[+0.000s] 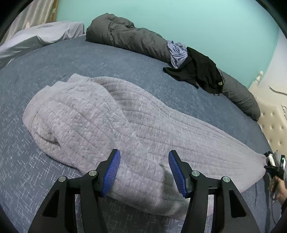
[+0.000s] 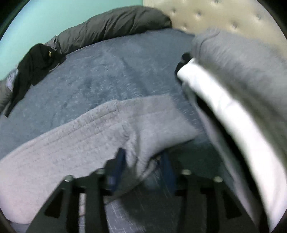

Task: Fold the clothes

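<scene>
A light grey ribbed knit garment (image 1: 111,121) lies stretched across the blue bedspread (image 1: 89,59). My left gripper (image 1: 143,161) hangs low over its near hem. The jaws stand apart with a fold of the hem between the blue pads (image 1: 112,170), and they do not squeeze it. My right gripper (image 1: 274,166) is at the garment's far right tip. In the blurred right wrist view, the right gripper (image 2: 144,159) has its fingers apart and a corner of the knit (image 2: 140,139) drapes loosely between them.
A rolled dark grey duvet (image 1: 129,37) runs along the teal wall, with a black garment (image 1: 200,71) and a lavender one (image 1: 176,52) on it. A pale pillow (image 1: 44,34) lies far left. A stack of grey (image 2: 242,59) and white (image 2: 224,107) folded clothes sits by the tufted headboard (image 2: 224,14).
</scene>
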